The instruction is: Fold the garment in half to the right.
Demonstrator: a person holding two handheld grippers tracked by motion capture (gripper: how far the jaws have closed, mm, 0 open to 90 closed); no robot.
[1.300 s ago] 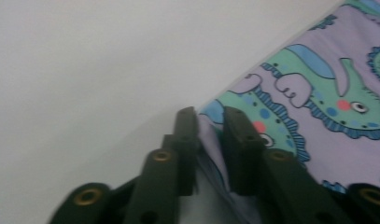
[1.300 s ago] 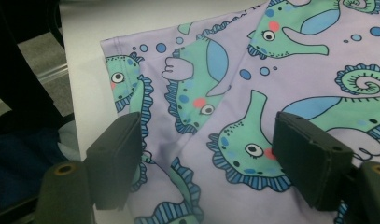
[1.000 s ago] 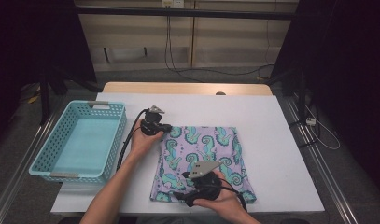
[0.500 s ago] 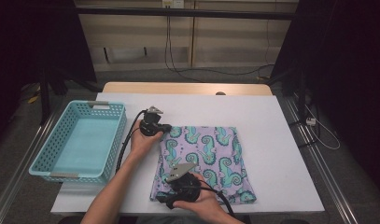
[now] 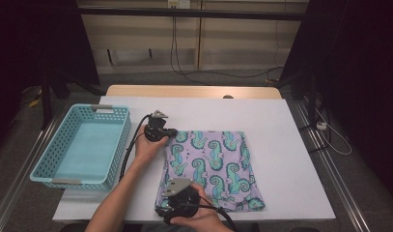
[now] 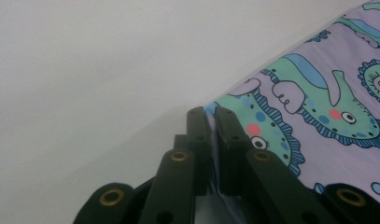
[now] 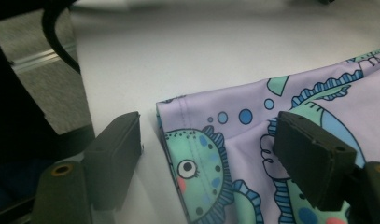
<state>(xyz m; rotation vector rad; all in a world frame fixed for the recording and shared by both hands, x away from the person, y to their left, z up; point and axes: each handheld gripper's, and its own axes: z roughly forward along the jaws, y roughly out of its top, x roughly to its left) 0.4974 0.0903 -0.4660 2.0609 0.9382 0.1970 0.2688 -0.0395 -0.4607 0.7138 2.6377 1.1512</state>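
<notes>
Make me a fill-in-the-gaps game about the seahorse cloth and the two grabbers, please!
1. The left gripper is pinching the cloth's far left ____.
2. The right gripper has its jaws ____ around the near corner.
3. The basket on the left is coloured ____.
4. The cloth is printed with ____.

Missing words: corner; open; blue; seahorses

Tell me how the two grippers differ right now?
The left gripper is shut on the seahorse-print cloth, pinching its far-left corner; the right gripper is open, its jaws having just been widening astride the near-left corner without pressing. The left sits farther up the table, the right nearest the person. Both are black and hand-held.
</notes>
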